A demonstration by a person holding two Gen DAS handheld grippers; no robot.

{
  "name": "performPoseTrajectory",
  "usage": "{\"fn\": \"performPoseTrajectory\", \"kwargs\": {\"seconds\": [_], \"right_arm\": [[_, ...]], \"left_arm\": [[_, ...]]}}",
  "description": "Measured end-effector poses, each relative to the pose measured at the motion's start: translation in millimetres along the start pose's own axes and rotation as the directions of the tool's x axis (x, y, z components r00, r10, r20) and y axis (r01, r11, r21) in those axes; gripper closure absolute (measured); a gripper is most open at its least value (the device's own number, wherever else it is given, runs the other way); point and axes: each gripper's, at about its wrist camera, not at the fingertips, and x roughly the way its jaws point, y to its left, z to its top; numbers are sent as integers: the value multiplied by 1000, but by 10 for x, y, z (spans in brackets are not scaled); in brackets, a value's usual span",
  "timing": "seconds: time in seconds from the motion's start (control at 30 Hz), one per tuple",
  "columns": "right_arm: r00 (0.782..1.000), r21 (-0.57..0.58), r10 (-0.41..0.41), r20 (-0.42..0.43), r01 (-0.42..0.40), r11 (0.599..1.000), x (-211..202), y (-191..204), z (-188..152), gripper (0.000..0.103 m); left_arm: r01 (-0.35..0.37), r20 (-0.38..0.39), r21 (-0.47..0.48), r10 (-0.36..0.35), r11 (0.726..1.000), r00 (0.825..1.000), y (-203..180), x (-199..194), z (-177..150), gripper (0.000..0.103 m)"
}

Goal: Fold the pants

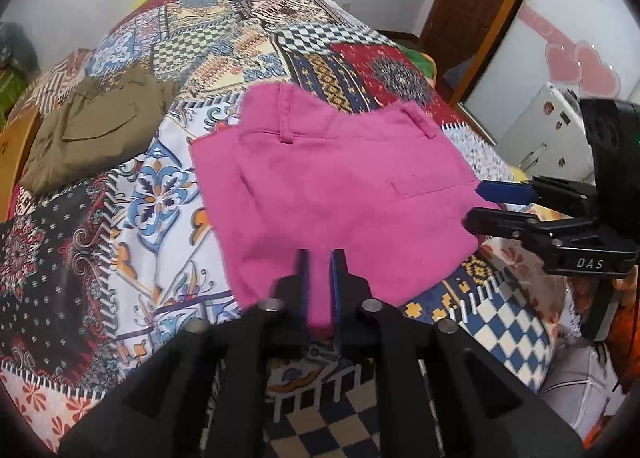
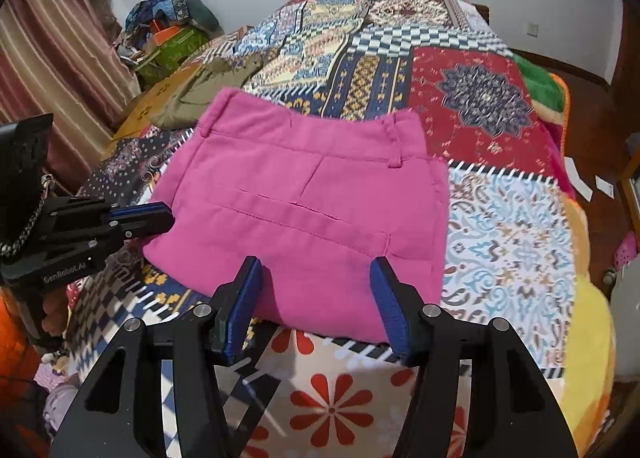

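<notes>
The left gripper [image 1: 320,286], at the lower middle of its own view, has its jaws a narrow way apart with the near hem of the pink pants [image 1: 340,186] lying between them; whether the pads press on the cloth I cannot tell, though the gap suggests a loosened hold. The right gripper [image 2: 316,298], at the lower middle of its view, stands released, jaws wide, straddling the near edge of the pants [image 2: 304,218] without pinching it.

The pants lie as a compact folded packet in the middle of both views, waistband toward the top, on a patchwork bedspread [image 2: 500,226]. An olive garment [image 1: 96,126] sits folded at the upper left.

The fold looks finished, and this appears to be the letting-go step. Next: draw both grippers clear without dragging the hem.
</notes>
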Motion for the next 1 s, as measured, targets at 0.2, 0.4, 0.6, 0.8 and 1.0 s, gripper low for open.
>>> {"fn": "performPoseTrajectory", "kwargs": {"seconds": [0.2, 0.4, 0.6, 0.8, 1.0], "right_arm": [[995, 18, -59, 82, 58, 998, -269, -172, 138, 45], [995, 72, -84, 61, 79, 994, -169, -426, 227, 32], [998, 113, -58, -15, 59, 992, 120, -603, 202, 32], [998, 159, 6, -59, 4, 987, 343, -702, 171, 32], [994, 209, 88, -69, -72, 975, 463, -769, 204, 27]], "left_arm": [[-48, 83, -83, 55, 995, 995, 308, -294, 115, 26], [2, 42, -222, 8, 975, 999, 584, -149, 221, 24], [72, -15, -265, -79, 961, 997, 573, 175, 316, 24], [149, -48, -342, -176, 928, 983, 617, 428, 316, 22], [153, -50, -326, -179, 933, 983, 547, 508, 393, 22]]}}
